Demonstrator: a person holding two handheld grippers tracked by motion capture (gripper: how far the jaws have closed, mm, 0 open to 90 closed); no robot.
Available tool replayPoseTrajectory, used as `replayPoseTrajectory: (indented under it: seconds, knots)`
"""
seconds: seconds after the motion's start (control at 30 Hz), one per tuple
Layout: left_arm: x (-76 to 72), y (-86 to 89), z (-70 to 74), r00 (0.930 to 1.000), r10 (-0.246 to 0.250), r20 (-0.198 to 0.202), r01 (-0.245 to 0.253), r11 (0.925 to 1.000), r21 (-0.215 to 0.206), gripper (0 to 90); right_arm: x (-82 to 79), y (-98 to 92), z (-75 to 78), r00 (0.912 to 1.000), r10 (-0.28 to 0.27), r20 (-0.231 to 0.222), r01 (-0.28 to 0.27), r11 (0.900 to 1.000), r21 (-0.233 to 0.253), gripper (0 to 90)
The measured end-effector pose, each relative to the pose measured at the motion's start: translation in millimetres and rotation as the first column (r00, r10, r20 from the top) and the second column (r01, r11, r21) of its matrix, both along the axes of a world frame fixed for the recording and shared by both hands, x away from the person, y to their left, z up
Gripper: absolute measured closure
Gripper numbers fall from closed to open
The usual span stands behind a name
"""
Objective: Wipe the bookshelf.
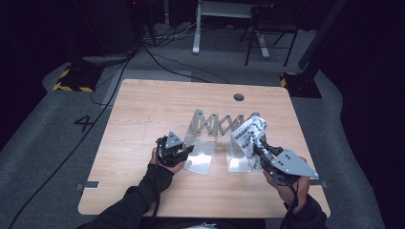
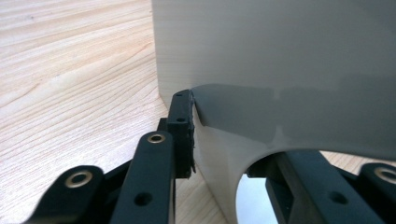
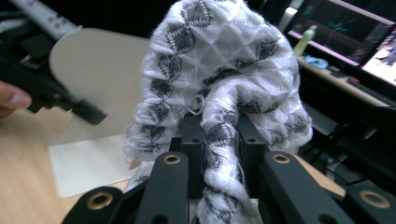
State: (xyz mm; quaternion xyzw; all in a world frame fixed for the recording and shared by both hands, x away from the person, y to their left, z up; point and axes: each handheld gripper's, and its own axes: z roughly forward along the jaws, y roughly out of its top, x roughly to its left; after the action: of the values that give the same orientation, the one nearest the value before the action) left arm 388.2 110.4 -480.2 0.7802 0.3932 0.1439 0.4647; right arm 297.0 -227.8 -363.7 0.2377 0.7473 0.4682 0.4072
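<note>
Soft, light knit cloth (image 3: pixel 219 93) bunches between the right hand-held gripper (image 3: pixel 219 140)'s closed jaws, while the left hand-held gripper (image 2: pixel 224 140) clamps the stiff rack plate (image 2: pixel 280 70) beside it.

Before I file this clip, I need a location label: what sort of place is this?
Probably a lab or recording studio, not a home. A lone wooden table stands on grey carpet with black cables trailing across it, hazard-striped stand bases sit at the corners, and computer screens glow behind the white patterned cloth.
</note>
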Motion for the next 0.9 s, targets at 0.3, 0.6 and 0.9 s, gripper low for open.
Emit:
replayPoseTrajectory:
  seconds: [0.3, 0.6, 0.9]
  knots:
    - [-0.4, 12.4, 0.6, 1.0, 0.001, -0.005, -0.001, 0.9999, -0.01, 76.2, 2.5, -33.8, 17.0, 0.9923, -0.12, 0.031, 0.117, 0.99, 0.082, 77.5]
    - [2.3, 20.3, 3.1, 0.9986, 0.028, 0.044, -0.03, 0.9982, 0.051, 82.6, 47.3, -58.1, -12.6, 0.9737, -0.159, -0.163, 0.174, 0.982, 0.08, 77.3]
    - [5.6, 21.6, 3.0, 0.9975, 0.018, 0.068, -0.024, 0.9966, 0.079, 83.5, 76.3, -64.0, -49.0, 0.9456, 0.003, -0.325, 0.034, 0.994, 0.108, 77.4]
